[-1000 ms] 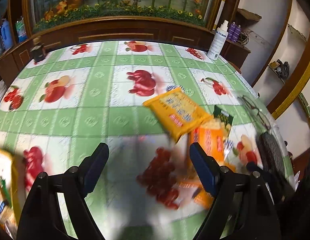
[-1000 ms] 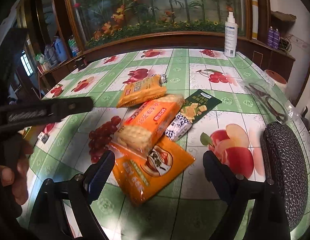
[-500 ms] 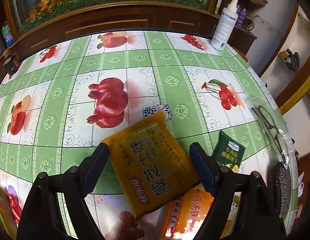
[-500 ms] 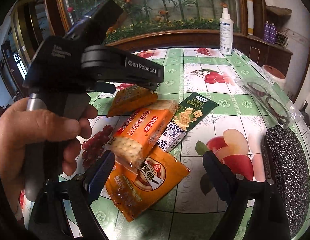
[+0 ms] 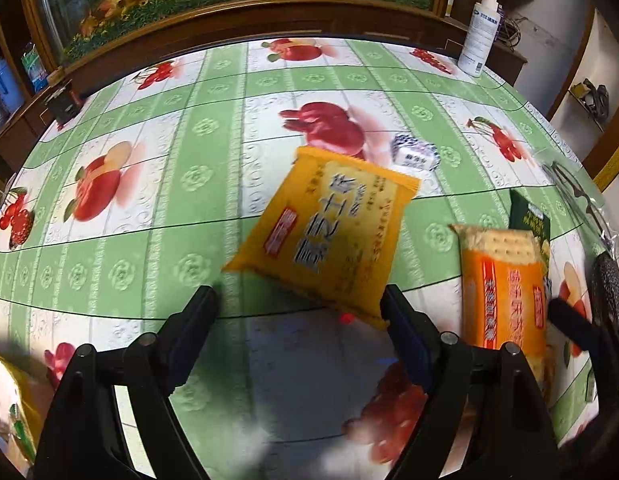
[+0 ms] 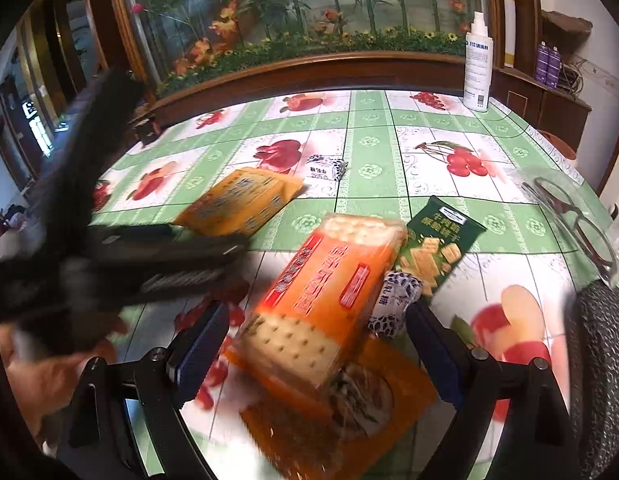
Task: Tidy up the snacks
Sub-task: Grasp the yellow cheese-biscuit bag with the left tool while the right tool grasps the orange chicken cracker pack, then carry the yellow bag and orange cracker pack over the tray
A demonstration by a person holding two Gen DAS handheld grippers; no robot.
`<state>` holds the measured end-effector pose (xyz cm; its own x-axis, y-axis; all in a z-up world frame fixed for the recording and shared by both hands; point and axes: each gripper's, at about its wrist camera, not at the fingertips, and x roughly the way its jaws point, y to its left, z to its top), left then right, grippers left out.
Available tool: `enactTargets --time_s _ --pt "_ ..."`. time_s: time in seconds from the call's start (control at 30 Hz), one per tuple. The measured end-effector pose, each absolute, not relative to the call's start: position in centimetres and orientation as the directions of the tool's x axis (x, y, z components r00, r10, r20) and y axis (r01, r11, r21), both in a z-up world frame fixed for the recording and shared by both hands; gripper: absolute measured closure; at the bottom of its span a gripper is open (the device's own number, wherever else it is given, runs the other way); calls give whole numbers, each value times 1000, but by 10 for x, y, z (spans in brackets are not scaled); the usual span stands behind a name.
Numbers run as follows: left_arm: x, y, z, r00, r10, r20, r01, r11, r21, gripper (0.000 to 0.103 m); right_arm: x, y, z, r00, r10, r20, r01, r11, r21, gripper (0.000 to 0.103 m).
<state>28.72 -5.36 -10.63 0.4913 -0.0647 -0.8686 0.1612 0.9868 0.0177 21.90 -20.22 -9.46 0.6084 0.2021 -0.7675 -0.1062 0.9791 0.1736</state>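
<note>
On the green-checked fruit tablecloth (image 5: 157,208) the snacks lie in a loose cluster, and the yellow biscuit packet (image 5: 329,232) serves as the landmark. Just below that packet hangs the left gripper (image 5: 299,312), jaws spread wide, with the packet's near corner just inside the right fingertip; no pad presses on it. Beyond the packet's far corner sits a small blue-and-white candy (image 5: 413,154). To the packet's right lies the orange cracker pack (image 6: 329,300), resting on a flat orange snack bag (image 6: 341,416) and against a second wrapped candy (image 6: 397,304). A dark green biscuit pouch (image 6: 441,248) lies further right. Over the cracker pack the right gripper (image 6: 315,332) hovers, jaws wide apart on either side of it, not gripping. A white spray bottle (image 6: 477,68) stands far behind.
</note>
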Motion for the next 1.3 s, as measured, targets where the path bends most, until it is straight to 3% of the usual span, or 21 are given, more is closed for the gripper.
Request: enactTargets --time_s 0.23,0.4,0.53,0.6,0.67,0.77,0.93,1.0,1.07,1.1,1.3 --pt "304 -60 -94 523 -123 -844 227 974 -1 20 234 -187 -102 590 152 -793 -98 988 116 12" --pt "316 -71 -109 499 -121 -858 273 962 23 19 236 -190 -105 595 126 -794 -100 992 83 25" --pt "317 -73 -109 516 -133 -846 276 961 18 20 234 -194 -103 601 147 -786 -110 989 101 27" --pt "318 -74 -109 525 -141 -839 284 959 16 28 231 -196 -102 604 169 -779 -125 985 116 28" --pt "317 -74 -106 533 -148 -833 288 958 14 54 225 -201 -100 610 182 -771 -126 983 132 28" --pt "313 -72 -103 528 -159 -834 298 955 6 80 216 -211 -97 620 196 -760 -111 981 162 28" --pt "306 -65 -100 523 -167 -836 306 952 2 86 203 -223 -88 634 226 -740 -105 973 207 28" --pt "307 -64 -94 547 -136 -826 303 952 44 80 199 -224 -85 640 233 -732 -113 971 210 28" --pt "313 -65 -92 556 -90 -827 298 950 97 19 196 -226 -82 650 235 -722 -113 970 214 28" --pt "317 -67 -92 558 -89 -825 313 943 110 14 195 -227 -80 653 247 -716 -115 967 230 28" --pt "333 -91 -96 582 -121 -804 447 874 192 14 195 -230 -80 656 278 -702 -123 957 263 28"
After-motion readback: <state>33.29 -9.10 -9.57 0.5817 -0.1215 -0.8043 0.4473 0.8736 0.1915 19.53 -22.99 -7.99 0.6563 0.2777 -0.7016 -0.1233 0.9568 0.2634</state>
